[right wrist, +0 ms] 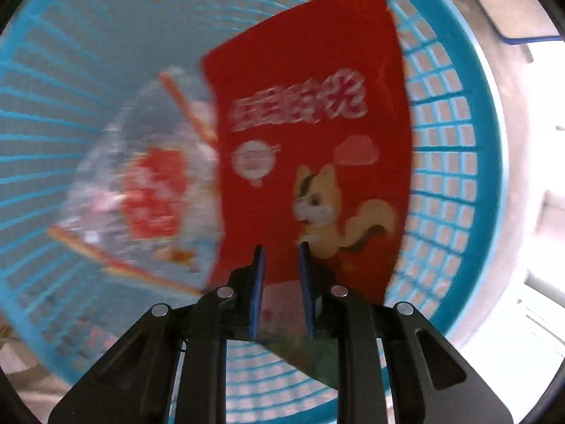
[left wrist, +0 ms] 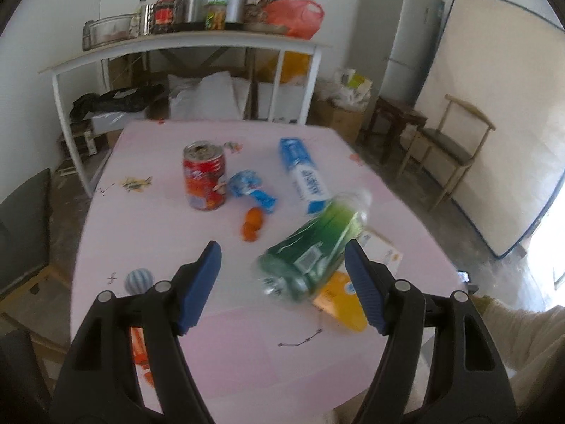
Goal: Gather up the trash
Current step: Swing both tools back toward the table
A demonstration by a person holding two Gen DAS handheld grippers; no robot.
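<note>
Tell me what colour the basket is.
The basket is light blue plastic lattice, best seen in the right wrist view.

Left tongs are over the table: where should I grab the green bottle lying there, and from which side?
Take the green bottle across its labelled middle, coming down from above. It lies on its side, diagonal, so turn the open left tongs across its long axis; the round body could roll.

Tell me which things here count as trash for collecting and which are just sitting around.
Trash job:
green plastic bottle, red can, blue wrapper, blue box, orange peel, red snack bag, clear wrapper, blue basket.

Lying about:
striped ball, metal pot on the shelf, fridge, wooden chair.
</note>
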